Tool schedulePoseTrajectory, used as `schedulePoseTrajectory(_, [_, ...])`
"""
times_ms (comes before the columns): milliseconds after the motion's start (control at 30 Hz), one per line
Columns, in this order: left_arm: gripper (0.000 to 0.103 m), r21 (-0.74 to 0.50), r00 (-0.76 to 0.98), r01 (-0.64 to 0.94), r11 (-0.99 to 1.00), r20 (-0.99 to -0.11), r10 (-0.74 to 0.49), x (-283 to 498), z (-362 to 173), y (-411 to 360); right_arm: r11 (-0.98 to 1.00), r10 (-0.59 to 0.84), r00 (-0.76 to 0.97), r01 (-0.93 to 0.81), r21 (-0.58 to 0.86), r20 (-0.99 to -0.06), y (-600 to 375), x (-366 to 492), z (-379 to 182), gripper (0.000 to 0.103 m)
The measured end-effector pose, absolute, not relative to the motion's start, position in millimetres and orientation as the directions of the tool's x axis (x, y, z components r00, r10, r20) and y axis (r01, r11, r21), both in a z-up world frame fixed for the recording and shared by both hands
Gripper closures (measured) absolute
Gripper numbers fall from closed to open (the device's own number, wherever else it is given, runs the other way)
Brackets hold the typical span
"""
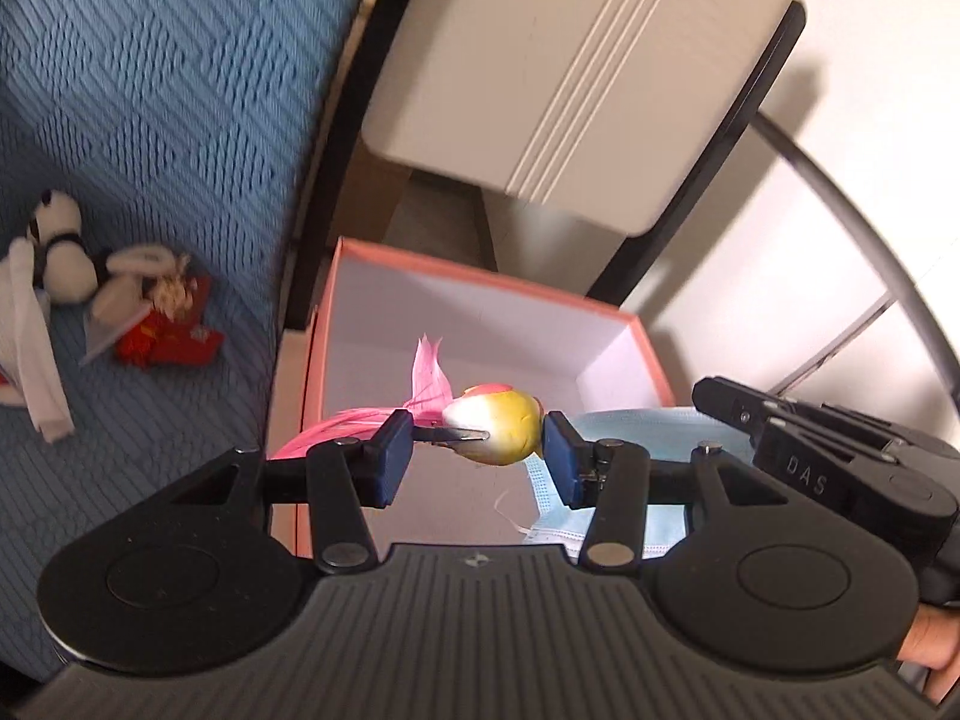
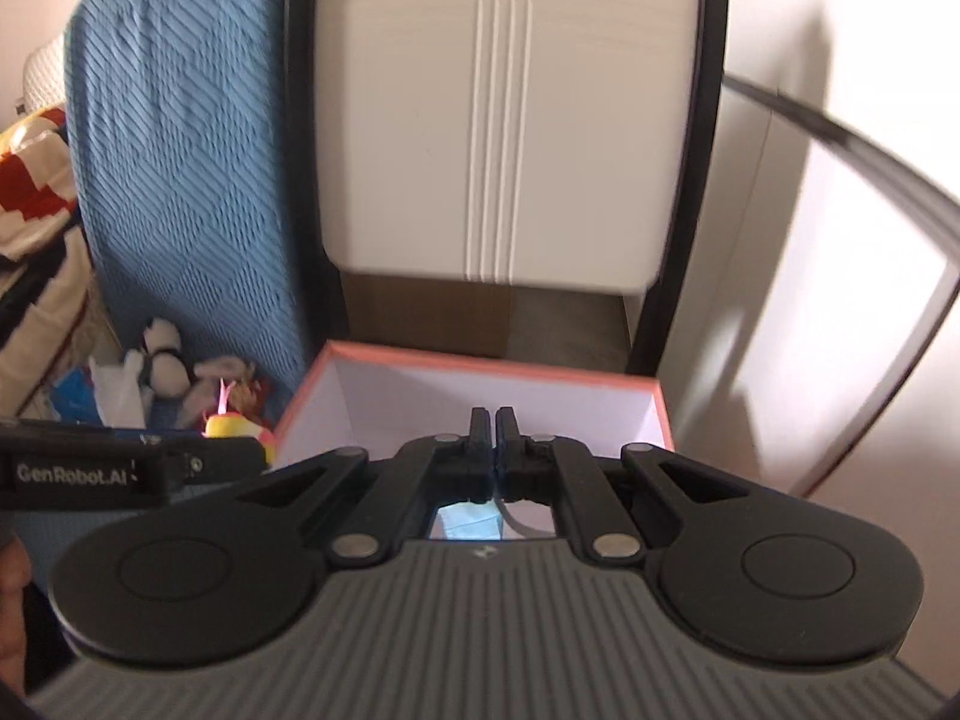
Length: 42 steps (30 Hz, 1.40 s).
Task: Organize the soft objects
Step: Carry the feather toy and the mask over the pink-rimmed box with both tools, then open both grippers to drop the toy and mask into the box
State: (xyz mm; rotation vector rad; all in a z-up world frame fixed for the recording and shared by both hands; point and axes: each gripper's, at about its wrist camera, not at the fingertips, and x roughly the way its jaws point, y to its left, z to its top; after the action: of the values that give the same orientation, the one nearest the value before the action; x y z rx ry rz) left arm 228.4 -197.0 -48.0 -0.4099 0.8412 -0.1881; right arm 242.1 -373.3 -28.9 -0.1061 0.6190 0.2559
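My left gripper point(image 1: 480, 450) holds a yellow, white and pink feathered bird toy point(image 1: 498, 426) between its blue pads, over the open pink box point(image 1: 480, 282). The toy also shows in the right wrist view point(image 2: 231, 423). My right gripper point(image 2: 495, 450) is shut over the same box point(image 2: 480, 363); a light blue face mask point(image 2: 468, 522) hangs just under its jaws, and I cannot tell whether it is pinched. The mask point(image 1: 624, 426) lies in the box's right part. A black and white plush dog point(image 1: 57, 252), a cream bunny plush point(image 1: 135, 276) and a red cloth doll point(image 1: 171, 342) lie on the blue bedspread point(image 1: 150, 90).
A white suitcase point(image 1: 570, 72) with a black frame stands behind the box. White folded cloth point(image 1: 33, 348) lies beside the plush dog. A red and white patterned blanket point(image 2: 33, 192) is at the far left. A white cabinet or wall point(image 2: 870, 300) is on the right.
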Motion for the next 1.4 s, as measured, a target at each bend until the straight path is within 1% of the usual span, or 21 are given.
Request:
schedulePoseTrajectory(133, [0.049,-0.375,0.613,0.019,0.927,-0.728,-0.307,227,-70,-211,0.970,0.194,0.739,-0.244,0.012,-0.645,-386,241,-64,0.099])
schedulePoseTrajectory(300, [0.049,-0.362,0.580,0.028,0.932,-0.753,-0.310,227,-83,-218,0.979,0.176,0.683,-0.198,0.052,-0.709,-407,234,-101,0.099])
schedulePoseTrajectory(367, [0.049,-0.365,0.574,0.029,0.931,-0.756,-0.314,227,-85,-219,0.981,0.170,0.672,-0.183,0.062,-0.721,-413,229,-110,0.098])
schedulePoseTrajectory(533, [0.049,-0.368,0.556,0.044,0.929,-0.764,-0.329,223,-86,-224,0.984,0.167,0.674,-0.164,0.074,-0.719,-420,227,-108,0.097])
schedulePoseTrajectory(600, [0.048,-0.366,0.558,0.038,0.930,-0.764,-0.324,222,-85,-224,0.984,0.168,0.677,-0.165,0.075,-0.716,-422,226,-103,0.097])
schedulePoseTrajectory(667, [0.036,-0.370,0.560,0.021,0.929,-0.766,-0.317,222,-81,-223,0.983,0.168,0.676,-0.165,0.075,-0.718,-421,227,-99,0.096])
schedulePoseTrajectory(700, [0.035,-0.376,0.567,0.027,0.926,-0.757,-0.324,220,-78,-222,0.984,0.164,0.676,-0.161,0.073,-0.718,-423,229,-98,0.096])
schedulePoseTrajectory(733, [0.034,-0.375,0.576,0.033,0.926,-0.750,-0.324,219,-73,-223,0.985,0.160,0.676,-0.157,0.071,-0.719,-422,230,-95,0.091])
schedulePoseTrajectory(767, [0.033,-0.367,0.584,0.038,0.929,-0.747,-0.319,218,-68,-223,0.985,0.162,0.678,-0.157,0.075,-0.717,-422,229,-93,0.079])
schedulePoseTrajectory(800, [0.033,-0.359,0.592,0.047,0.932,-0.742,-0.315,216,-62,-223,0.983,0.175,0.684,-0.160,0.089,-0.708,-425,227,-89,0.070])
schedulePoseTrajectory(833, [0.033,-0.350,0.602,0.057,0.935,-0.735,-0.312,215,-57,-223,0.981,0.190,0.692,-0.165,0.103,-0.697,-424,225,-85,0.053])
schedulePoseTrajectory(867, [0.033,-0.344,0.613,0.065,0.937,-0.727,-0.310,213,-50,-222,0.979,0.200,0.701,-0.169,0.112,-0.685,-423,223,-80,0.048])
schedulePoseTrajectory(933, [0.033,-0.337,0.637,0.076,0.938,-0.708,-0.306,208,-37,-218,0.978,0.208,0.720,-0.176,0.117,-0.662,-420,218,-68,0.048])
schedulePoseTrajectory(1067, [0.030,-0.325,0.686,0.096,0.941,-0.663,-0.299,197,-10,-208,0.972,0.234,0.751,-0.192,0.134,-0.617,-410,211,-43,0.048])
schedulePoseTrajectory(1300, [0.030,-0.281,0.769,0.132,0.951,-0.577,-0.277,169,36,-185,0.960,0.281,0.790,-0.231,0.159,-0.544,-388,197,-3,0.048])
schedulePoseTrajectory(1400, [0.030,-0.252,0.799,0.141,0.957,-0.543,-0.260,158,51,-178,0.947,0.323,0.799,-0.270,0.177,-0.508,-376,189,10,0.048])
